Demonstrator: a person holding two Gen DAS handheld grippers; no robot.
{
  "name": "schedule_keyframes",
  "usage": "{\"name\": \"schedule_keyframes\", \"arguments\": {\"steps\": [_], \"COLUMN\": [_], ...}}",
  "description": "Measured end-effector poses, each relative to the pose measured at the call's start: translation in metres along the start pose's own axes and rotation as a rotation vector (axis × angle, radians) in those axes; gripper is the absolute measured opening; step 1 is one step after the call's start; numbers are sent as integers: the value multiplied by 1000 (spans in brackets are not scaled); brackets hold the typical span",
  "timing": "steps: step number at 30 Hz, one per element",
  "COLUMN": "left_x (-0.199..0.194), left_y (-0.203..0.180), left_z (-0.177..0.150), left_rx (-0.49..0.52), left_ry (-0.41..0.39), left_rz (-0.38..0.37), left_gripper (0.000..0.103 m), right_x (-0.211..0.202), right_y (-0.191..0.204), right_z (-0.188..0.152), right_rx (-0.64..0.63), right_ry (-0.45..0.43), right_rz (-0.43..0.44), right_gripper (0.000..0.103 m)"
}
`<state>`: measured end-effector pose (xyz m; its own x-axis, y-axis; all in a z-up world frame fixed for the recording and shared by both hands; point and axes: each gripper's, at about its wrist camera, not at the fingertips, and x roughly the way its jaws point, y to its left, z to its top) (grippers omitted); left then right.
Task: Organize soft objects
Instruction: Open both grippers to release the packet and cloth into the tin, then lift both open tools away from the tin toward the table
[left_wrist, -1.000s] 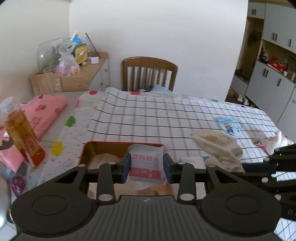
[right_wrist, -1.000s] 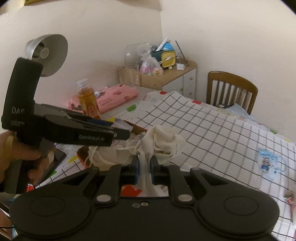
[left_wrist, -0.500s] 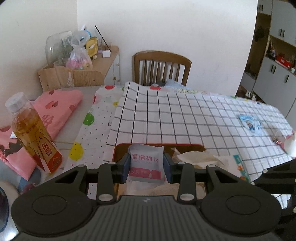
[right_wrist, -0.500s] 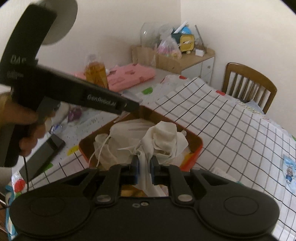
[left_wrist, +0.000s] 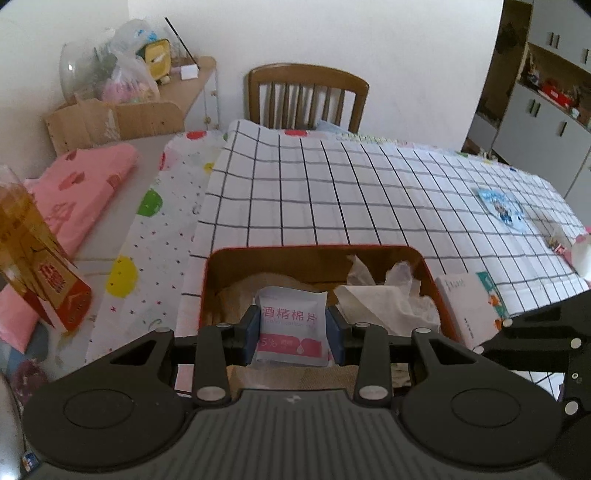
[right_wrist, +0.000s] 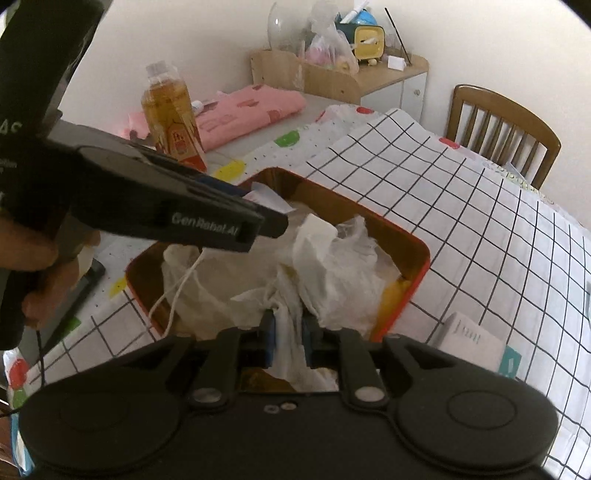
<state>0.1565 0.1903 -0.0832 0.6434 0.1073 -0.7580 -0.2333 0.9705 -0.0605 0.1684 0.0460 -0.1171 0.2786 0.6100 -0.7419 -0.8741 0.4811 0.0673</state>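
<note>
An orange-red box (left_wrist: 314, 248) stands on the checked tablecloth with pale cloths inside. My left gripper (left_wrist: 293, 332) is shut on a white and pink wipe packet (left_wrist: 291, 314), which hangs just over the box's near left part. In the right wrist view the left gripper (right_wrist: 271, 221) reaches over the box rim (right_wrist: 417, 251) from the left. My right gripper (right_wrist: 288, 332) hangs over the box's near edge. A strand of the crumpled white cloth (right_wrist: 332, 266) runs between its pads, and its jaws are opening. The bulk of the cloth rests in the box.
At the left stand a bottle of amber drink (left_wrist: 33, 266) and a folded pink cloth (left_wrist: 81, 184). A white booklet (left_wrist: 469, 310) lies against the box's right side. A blue packet (left_wrist: 502, 206) lies far right. Behind the table is a wooden chair (left_wrist: 306, 96). A hand (right_wrist: 40, 280) holds the left gripper.
Both grippers have come forward and down over the box. The white cloth has sunk into the box, and the right jaws stand slightly wider. The packet stays gripped.
</note>
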Motion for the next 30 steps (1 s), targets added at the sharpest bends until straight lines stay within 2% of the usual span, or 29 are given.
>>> {"name": "schedule_keyframes", "arguments": {"steps": [7,10,12,14,19,24,27,30], "left_x": [15,17,18,17,10,0,-8,-17], "left_y": [-2,-3,-3,-3,-2,-1,-2,-3], "left_z": [-4,-5,-6,-6,-7,-7,-8,-8], "left_rx": [18,25,23,22,8,-1,-1,4], "left_ry": [42,51,55,54,34,20,13,2], "left_rz": [-15,-13,-15,-16,-23,-20,-18,-12], "left_gripper": [38,38,38,41,60,61,66,67], "right_x": [1,-2,-5,-7,-15,-25,-34,-44], "right_y": [0,0,0,-1,-3,-5,-5,-6], "right_z": [-1,0,-1,-2,-4,-5,-6,-6], "right_rx": [13,5,6,16,42,63,75,79], "right_ry": [2,-1,-2,-5,-27,-52,-72,-92], "right_rz": [-2,-17,-13,-1,16,35,50,66], "right_gripper": [18,23,29,33,43,49,53,57]}}
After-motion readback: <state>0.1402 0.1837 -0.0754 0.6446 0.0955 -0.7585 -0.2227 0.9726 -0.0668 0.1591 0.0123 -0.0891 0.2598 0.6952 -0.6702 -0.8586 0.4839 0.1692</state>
